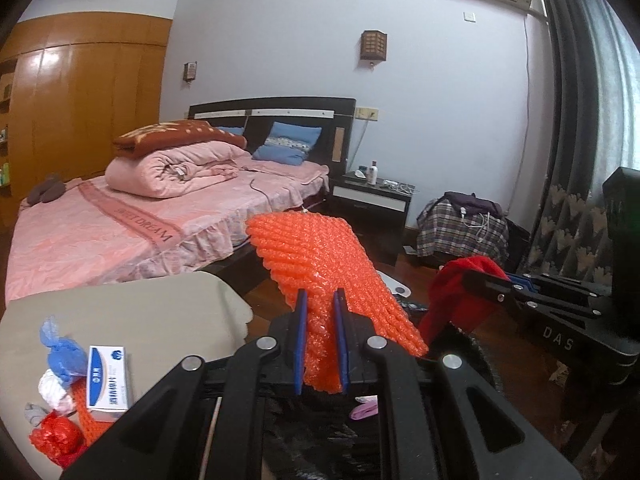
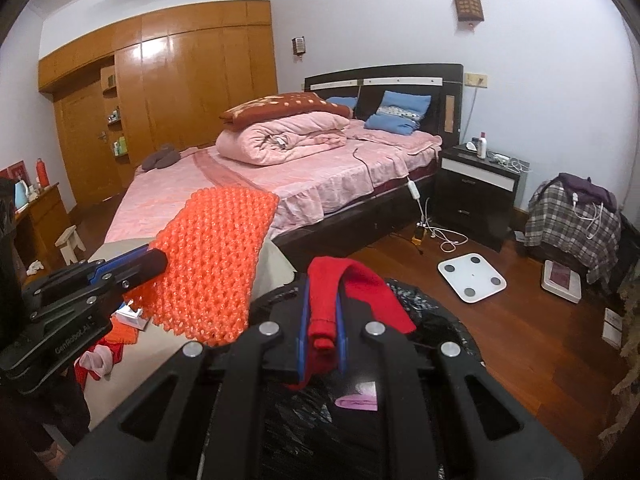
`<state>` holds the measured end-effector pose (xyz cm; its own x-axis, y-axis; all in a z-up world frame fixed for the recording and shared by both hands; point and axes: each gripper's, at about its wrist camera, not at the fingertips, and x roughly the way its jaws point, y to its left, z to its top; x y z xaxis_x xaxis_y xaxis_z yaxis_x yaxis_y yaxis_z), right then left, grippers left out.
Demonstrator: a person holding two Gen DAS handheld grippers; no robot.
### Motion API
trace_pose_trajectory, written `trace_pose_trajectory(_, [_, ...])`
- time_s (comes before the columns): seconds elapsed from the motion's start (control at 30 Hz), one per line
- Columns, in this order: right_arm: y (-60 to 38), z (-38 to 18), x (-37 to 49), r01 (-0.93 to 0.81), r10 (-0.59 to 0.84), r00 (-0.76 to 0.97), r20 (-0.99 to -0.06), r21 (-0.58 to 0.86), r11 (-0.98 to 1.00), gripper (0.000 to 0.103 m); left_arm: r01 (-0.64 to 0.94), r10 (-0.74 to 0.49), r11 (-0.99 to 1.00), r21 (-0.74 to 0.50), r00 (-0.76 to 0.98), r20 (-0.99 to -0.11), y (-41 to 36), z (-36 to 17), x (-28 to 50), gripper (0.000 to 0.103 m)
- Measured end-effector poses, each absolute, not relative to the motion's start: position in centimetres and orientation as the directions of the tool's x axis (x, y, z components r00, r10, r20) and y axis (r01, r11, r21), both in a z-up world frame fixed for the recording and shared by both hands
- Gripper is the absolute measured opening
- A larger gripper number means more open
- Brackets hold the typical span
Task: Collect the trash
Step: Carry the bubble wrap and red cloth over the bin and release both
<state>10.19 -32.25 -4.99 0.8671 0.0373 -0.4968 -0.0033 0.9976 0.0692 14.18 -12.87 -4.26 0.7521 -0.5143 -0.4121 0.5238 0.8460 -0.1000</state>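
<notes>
My left gripper (image 1: 320, 300) is shut on an orange foam net sheet (image 1: 320, 256) and holds it in the air over a black trash bag (image 1: 320, 432). It also shows in the right wrist view (image 2: 216, 256), with the left gripper (image 2: 160, 258) at its left edge. My right gripper (image 2: 322, 296) is shut on a red cloth (image 2: 344, 284), also above the black bag (image 2: 432, 320). In the left wrist view the red cloth (image 1: 452, 292) hangs from the right gripper (image 1: 472, 276). A pink scrap (image 2: 358, 398) lies inside the bag.
A grey table (image 1: 132, 316) at the left holds a blue bag (image 1: 60, 352), a white and blue box (image 1: 108, 378), a red wad (image 1: 56, 438) and more orange net. A pink bed (image 2: 304, 176), a nightstand (image 2: 476, 196), a white scale (image 2: 472, 276) and a plaid pile (image 2: 572, 220) stand beyond.
</notes>
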Motion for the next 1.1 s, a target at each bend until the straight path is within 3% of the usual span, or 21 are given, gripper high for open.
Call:
trace_pose_trajectory(0.23, [-33.8, -6.2, 9.8, 0.044, -0.002, 0.848, -0.529, 0.067, 0.997, 0.014, 0.553, -0.539, 0.827, -0.106, 0.725, -0.428, -14.4, -5.0, 14.3, 0.013])
trace_pose_trajectory(0.3, [-34.1, -6.7, 9.9, 0.059, -0.014, 0.837, -0.547, 0.064, 0.996, 0.037, 0.564, -0.548, 0.818, -0.109, 0.709, -0.445, -14.7, -5.2, 14.5, 0.016])
trace_pose_trajectory(0.33, [-34.3, -7.1, 9.8, 0.072, -0.025, 0.829, -0.558, 0.063, 0.995, 0.041, 0.567, -0.554, 0.815, -0.121, 0.7, -0.45, -14.7, -5.5, 14.6, 0.02])
trace_pose_trajectory(0.43, [-34.7, -7.6, 9.6, 0.094, -0.043, 0.819, -0.573, 0.059, 0.994, 0.063, 0.558, -0.548, 0.819, -0.129, 0.697, -0.462, -14.4, -6.0, 14.8, 0.04])
trace_pose_trajectory(0.53, [-34.9, -8.0, 9.2, 0.114, -0.061, 0.815, -0.576, 0.057, 0.992, 0.071, 0.533, -0.522, 0.837, -0.123, 0.714, -0.466, -13.3, -6.3, 15.0, 0.048])
trace_pose_trajectory(0.6, [-34.7, -8.1, 9.0, 0.125, -0.072, 0.818, -0.571, 0.054, 0.991, 0.088, 0.509, -0.499, 0.853, -0.116, 0.73, -0.467, -12.5, -6.4, 15.1, 0.057])
trace_pose_trajectory(0.7, [-34.3, -7.8, 8.9, 0.135, -0.084, 0.83, -0.552, 0.053, 0.989, 0.097, 0.469, -0.458, 0.877, -0.098, 0.759, -0.463, -11.0, -6.6, 14.9, 0.07])
trace_pose_trajectory(0.77, [-33.6, -7.6, 9.1, 0.129, -0.075, 0.835, -0.545, 0.061, 0.99, 0.097, 0.433, -0.419, 0.898, -0.084, 0.78, -0.465, -9.6, -6.8, 14.6, 0.079])
trace_pose_trajectory(0.87, [-31.8, -7.3, 9.7, 0.09, -0.041, 0.846, -0.531, 0.066, 0.994, 0.097, 0.378, -0.363, 0.923, -0.064, 0.808, -0.465, -7.2, -7.0, 14.3, 0.084])
trace_pose_trajectory(1.1, [-25.4, -7.8, 11.5, -0.038, 0.093, 0.844, -0.528, 0.114, 0.993, 0.098, 0.231, -0.215, 0.973, -0.028, 0.85, -0.481, -0.2, -7.9, 13.2, 0.088])
